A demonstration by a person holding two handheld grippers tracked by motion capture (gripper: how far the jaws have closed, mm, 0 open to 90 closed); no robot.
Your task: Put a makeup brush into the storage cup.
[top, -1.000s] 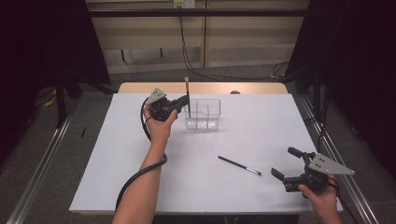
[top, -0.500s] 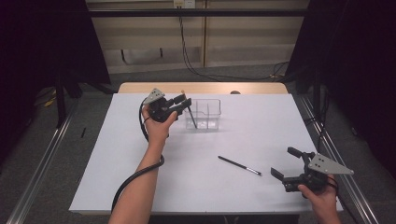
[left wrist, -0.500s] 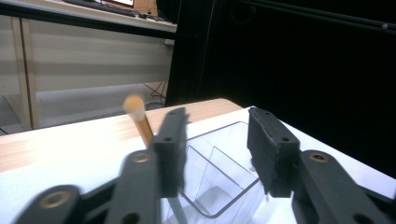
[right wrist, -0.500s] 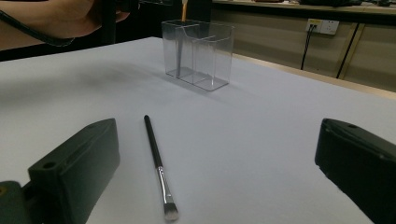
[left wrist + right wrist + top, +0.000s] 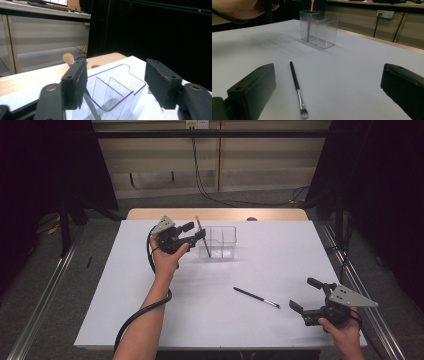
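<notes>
Brush dropped in the organizer, second brush waiting

The left gripper (image 5: 194,233) has just been opening its jaws, nothing between them; the tan-tipped brush (image 5: 202,236) leans in the clear organizer (image 5: 221,243)'s left compartment. Lift that hand straight off so it cannot tip. The flat brush (image 5: 256,297) lies on the table (image 5: 125,320); the right gripper (image 5: 306,296), jaws wide and empty, should straddle its handle squarely.

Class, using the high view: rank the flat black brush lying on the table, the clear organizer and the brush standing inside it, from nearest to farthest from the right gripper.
From the right gripper, at the table's near right:
1. Flat black brush, lying on the table just to its left.
2. Clear organizer, at the table's far side.
3. Standing brush, in the organizer's left compartment, beside the left gripper.
</notes>
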